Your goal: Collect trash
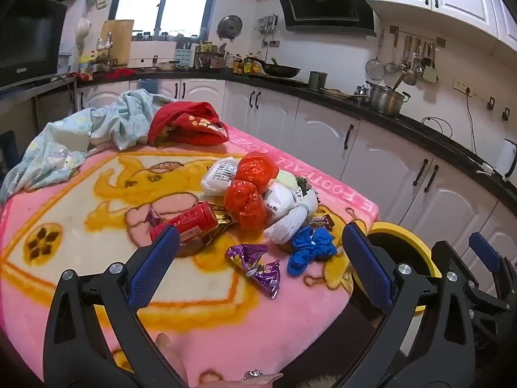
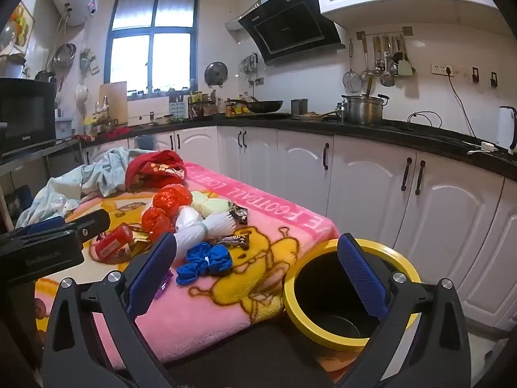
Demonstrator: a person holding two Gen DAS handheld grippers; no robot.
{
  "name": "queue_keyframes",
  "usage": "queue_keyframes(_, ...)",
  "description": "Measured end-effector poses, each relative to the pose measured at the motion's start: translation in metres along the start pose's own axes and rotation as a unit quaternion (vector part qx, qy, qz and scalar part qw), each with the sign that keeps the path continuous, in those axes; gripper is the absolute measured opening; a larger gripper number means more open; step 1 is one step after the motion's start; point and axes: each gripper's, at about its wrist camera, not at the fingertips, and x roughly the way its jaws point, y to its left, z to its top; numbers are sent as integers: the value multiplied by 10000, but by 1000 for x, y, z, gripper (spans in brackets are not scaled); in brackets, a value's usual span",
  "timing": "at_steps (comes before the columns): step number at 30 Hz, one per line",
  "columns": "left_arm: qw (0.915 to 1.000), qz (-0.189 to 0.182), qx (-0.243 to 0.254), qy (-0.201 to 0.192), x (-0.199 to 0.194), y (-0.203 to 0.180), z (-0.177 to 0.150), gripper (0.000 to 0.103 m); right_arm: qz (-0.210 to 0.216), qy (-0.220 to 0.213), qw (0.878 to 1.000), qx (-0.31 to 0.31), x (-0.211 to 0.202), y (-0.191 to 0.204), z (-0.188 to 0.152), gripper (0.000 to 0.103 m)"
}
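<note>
Trash lies heaped on the pink blanket that covers the bench, toward the bench's right side and near the lettered border along the far edge. In the heap are two red crinkled bags, white plastic bags, a red packet, a crumpled blue glove and a purple wrapper. The red packet lies flat, its long axis running from lower left to upper right in the left wrist view. The purple wrapper is nearest the front, apart from the heap.

A bin with a yellow rim stands just beside the bench's right front corner, its mouth open upward. Left of the heap, much of the blanket is bare; at the far left end sit a pale blue cloth and a red cloth. White cabinets run beyond the far edge, with a gap between.

The left gripper hovers before the heap, fingers spread wide, nothing between them. The right gripper hangs near the bin, fingers likewise wide and empty.
</note>
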Motion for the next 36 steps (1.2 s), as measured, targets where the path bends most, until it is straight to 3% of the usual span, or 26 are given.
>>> queue_keyframes(36,10000,64,-29,-35,-4,5,1,92,-40,91,9999,-29,1,0,1,97)
